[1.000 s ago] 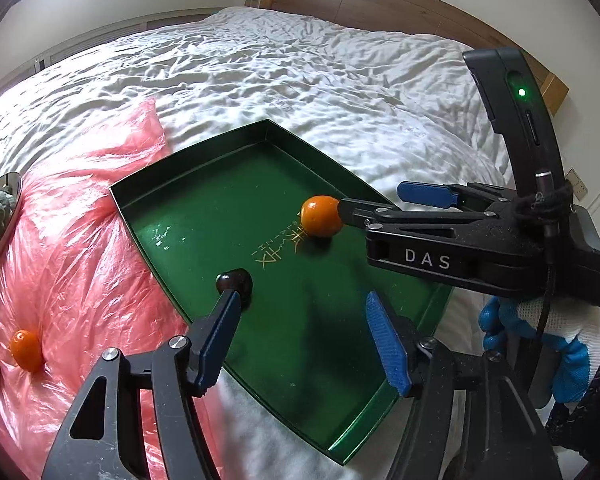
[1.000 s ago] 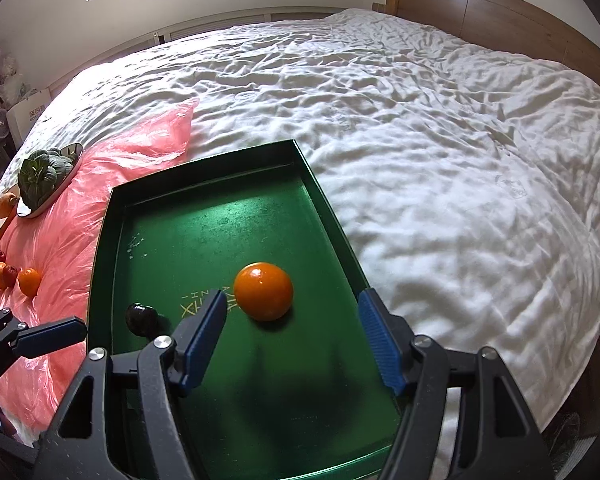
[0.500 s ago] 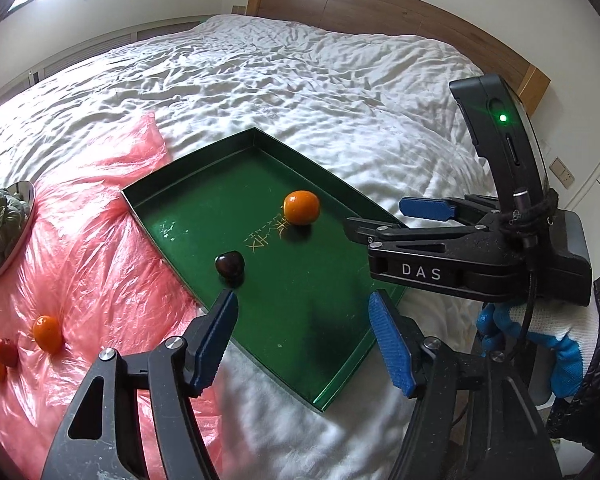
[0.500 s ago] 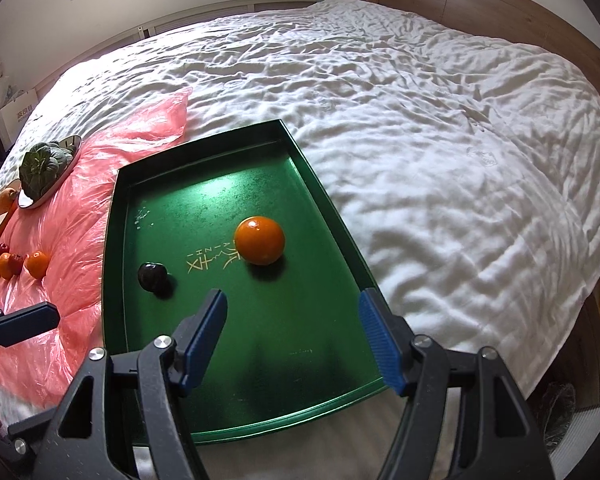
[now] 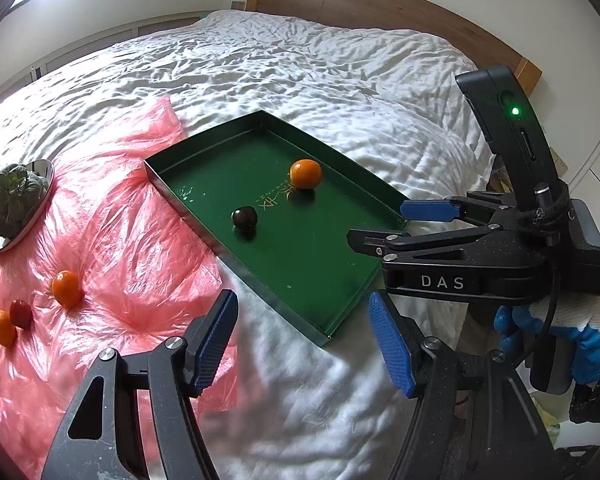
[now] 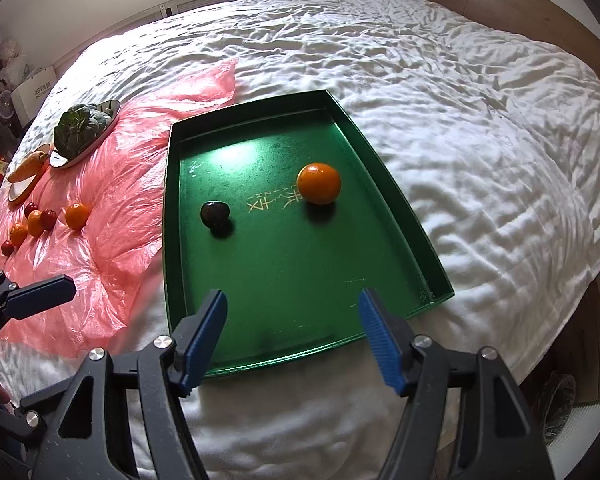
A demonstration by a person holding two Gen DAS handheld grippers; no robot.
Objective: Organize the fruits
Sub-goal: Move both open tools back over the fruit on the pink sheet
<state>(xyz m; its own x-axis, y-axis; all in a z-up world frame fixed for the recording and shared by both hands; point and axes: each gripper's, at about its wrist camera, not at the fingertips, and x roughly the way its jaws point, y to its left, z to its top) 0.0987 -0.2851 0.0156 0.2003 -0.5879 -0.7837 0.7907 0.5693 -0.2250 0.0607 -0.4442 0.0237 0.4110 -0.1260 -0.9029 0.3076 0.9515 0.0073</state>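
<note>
A white bed (image 6: 460,128) fills both views, with a pink plastic sheet (image 6: 112,216) spread over its left part and a green tray (image 6: 300,264) lying just right of the sheet. The left gripper (image 5: 302,342) hangs low over the bedding at the tray's near corner, pointing forward, jaws wide apart and empty. The right gripper (image 6: 292,334) hovers over the tray's near edge, aimed along the tray, jaws also wide apart and holding nothing; in the left view it reaches in from the right, level and side-on, held by a hand (image 5: 556,332) in a blue and white glove. Inside the tray an orange (image 6: 319,183) sits toward the right wall, and a dark fruit (image 6: 215,214) sits well apart from it toward the left wall. On the sheet rest a plate of greens (image 6: 80,128), a carrot (image 6: 26,161), and a cluster of small orange and red fruits (image 6: 44,218).
</note>
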